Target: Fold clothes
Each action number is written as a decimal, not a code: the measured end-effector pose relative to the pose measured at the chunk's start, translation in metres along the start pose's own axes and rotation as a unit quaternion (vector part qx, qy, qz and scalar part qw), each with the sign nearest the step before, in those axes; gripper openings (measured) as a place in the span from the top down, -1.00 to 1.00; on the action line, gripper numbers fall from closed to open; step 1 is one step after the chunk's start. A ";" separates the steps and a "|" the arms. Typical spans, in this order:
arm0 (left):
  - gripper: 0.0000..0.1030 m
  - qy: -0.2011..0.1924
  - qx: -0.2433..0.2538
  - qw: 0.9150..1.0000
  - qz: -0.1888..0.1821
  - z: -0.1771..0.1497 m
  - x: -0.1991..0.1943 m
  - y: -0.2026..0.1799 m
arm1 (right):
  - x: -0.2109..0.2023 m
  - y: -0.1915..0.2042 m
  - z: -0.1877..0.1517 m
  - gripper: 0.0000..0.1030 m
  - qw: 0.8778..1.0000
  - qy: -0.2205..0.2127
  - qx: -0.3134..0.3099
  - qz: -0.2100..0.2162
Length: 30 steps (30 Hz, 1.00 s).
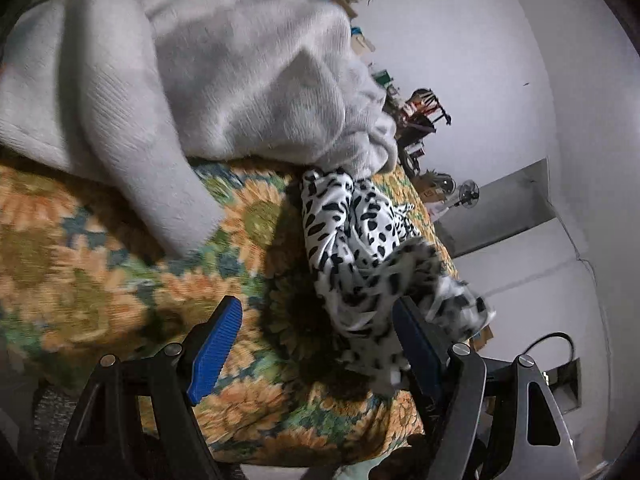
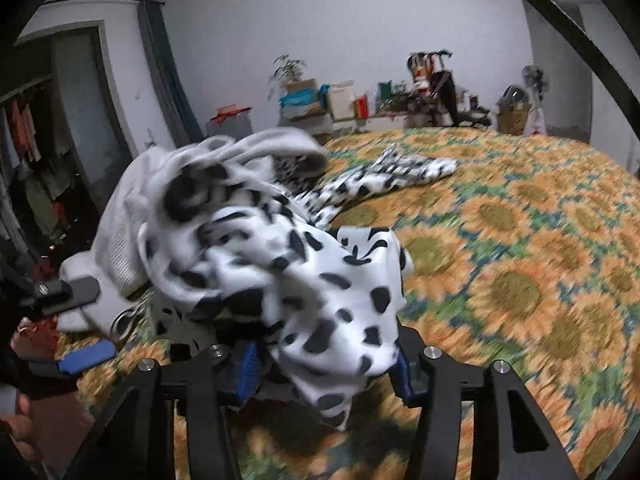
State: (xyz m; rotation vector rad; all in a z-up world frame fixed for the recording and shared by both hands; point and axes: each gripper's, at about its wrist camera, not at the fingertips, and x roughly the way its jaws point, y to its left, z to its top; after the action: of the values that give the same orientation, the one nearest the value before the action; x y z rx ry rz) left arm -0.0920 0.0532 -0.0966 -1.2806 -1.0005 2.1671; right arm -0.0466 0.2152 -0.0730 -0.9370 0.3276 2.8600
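We are gathering the spotted garment (image 2: pixel 304 276) with the right gripper (image 2: pixel 326 368) — its jaws are closing on a bunched fold, cloth spilling over both blue pads. The rest is trailing away toward the far side of the bed (image 2: pixel 520 240), its long axis running from us outward. The left gripper (image 1: pixel 320 344) is hanging wide and empty just beside the same garment, near the bed's front edge. A white sweater (image 1: pixel 192 80) is lying heaped beyond — crumpled, unfolded.
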 end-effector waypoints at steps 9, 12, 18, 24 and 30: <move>-0.48 0.064 -0.078 0.992 -0.075 0.014 0.085 -0.009 | 0.010 -0.030 0.012 0.05 1.000 -0.006 0.024 -0.002; -0.02 0.108 -0.106 0.983 -0.100 0.008 0.111 -0.013 | 0.012 -0.037 0.011 -0.08 1.000 0.004 0.027 0.008; 0.29 0.130 -0.077 0.977 -0.152 0.000 0.118 -0.032 | 0.014 -0.073 0.009 0.01 0.991 0.024 0.096 0.090; 0.29 0.175 -0.027 0.960 -0.216 -0.024 0.128 -0.082 | -0.038 -0.086 0.012 0.19 0.993 -0.061 0.081 0.057; 0.28 0.234 0.025 0.932 -0.275 -0.069 0.147 -0.157 | -0.116 -0.131 0.016 0.19 0.987 -0.142 0.076 -0.026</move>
State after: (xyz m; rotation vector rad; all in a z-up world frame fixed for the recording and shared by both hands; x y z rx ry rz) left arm -0.1014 0.2783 -0.0822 -1.2248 -0.9458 1.3731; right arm 0.0607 0.3410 -0.0135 -0.4943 0.4748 2.8190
